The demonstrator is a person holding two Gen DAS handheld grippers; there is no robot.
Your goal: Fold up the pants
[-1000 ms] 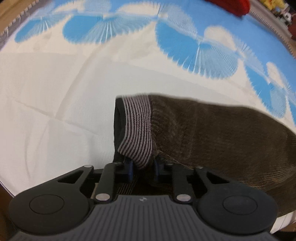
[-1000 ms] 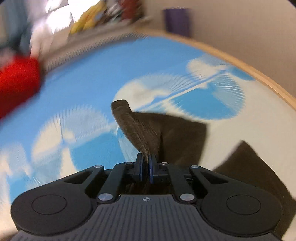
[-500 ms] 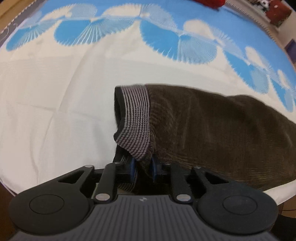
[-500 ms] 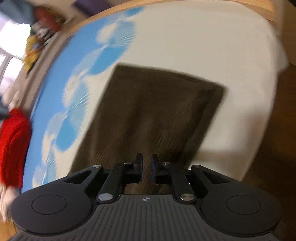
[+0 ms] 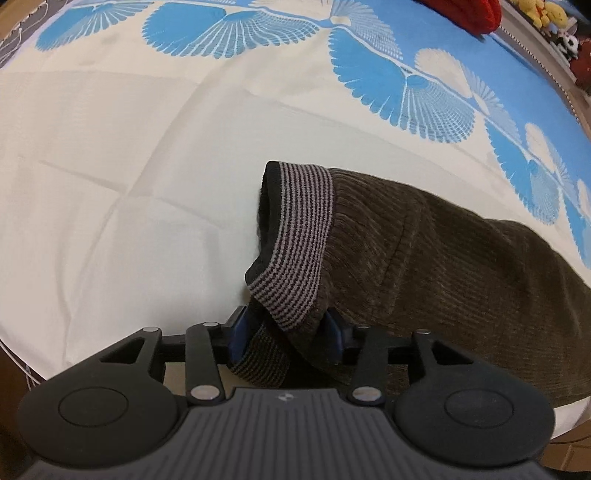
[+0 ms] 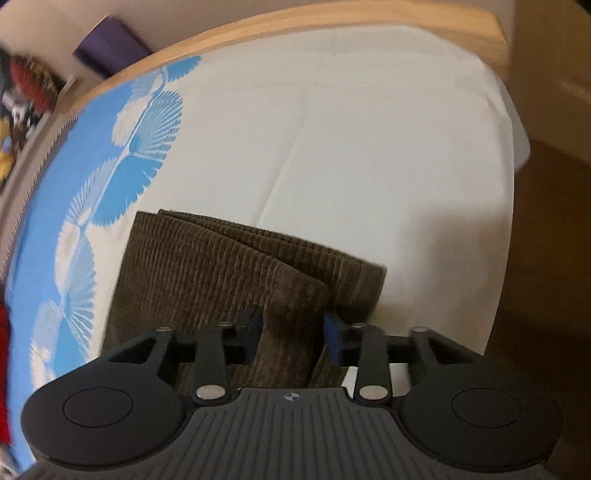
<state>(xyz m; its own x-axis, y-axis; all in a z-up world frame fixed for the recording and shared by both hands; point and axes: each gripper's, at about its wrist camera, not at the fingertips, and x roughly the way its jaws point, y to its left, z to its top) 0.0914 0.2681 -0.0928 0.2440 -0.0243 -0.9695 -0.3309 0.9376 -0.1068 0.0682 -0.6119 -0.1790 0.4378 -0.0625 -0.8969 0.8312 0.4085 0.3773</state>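
Note:
The brown corduroy pants (image 5: 443, 266) lie folded on a cream and blue bedsheet (image 5: 110, 184). Their grey-and-black striped waistband (image 5: 299, 229) curls up at the left end. My left gripper (image 5: 285, 332) points down at the near corner of the waistband. Its jaws are opening, with the striped cloth loose between them. In the right wrist view the pants (image 6: 207, 273) show stacked layers at their far edge. My right gripper (image 6: 292, 332) stands over the near right corner. Its jaws are opening too, and a raised ridge of corduroy sits between the blue pads, not pinched.
A red garment (image 5: 461, 13) and plush toys (image 5: 546, 14) lie at the far side of the bed. A wooden bed frame (image 6: 332, 26) borders the sheet, with a purple box (image 6: 110, 48) behind it. Brown floor (image 6: 546, 258) starts just right of the mattress edge.
My right gripper carried a lifted end of the pants across and down onto the folded stack, then its jaws spread. My left jaws spread around the waistband, which has slackened.

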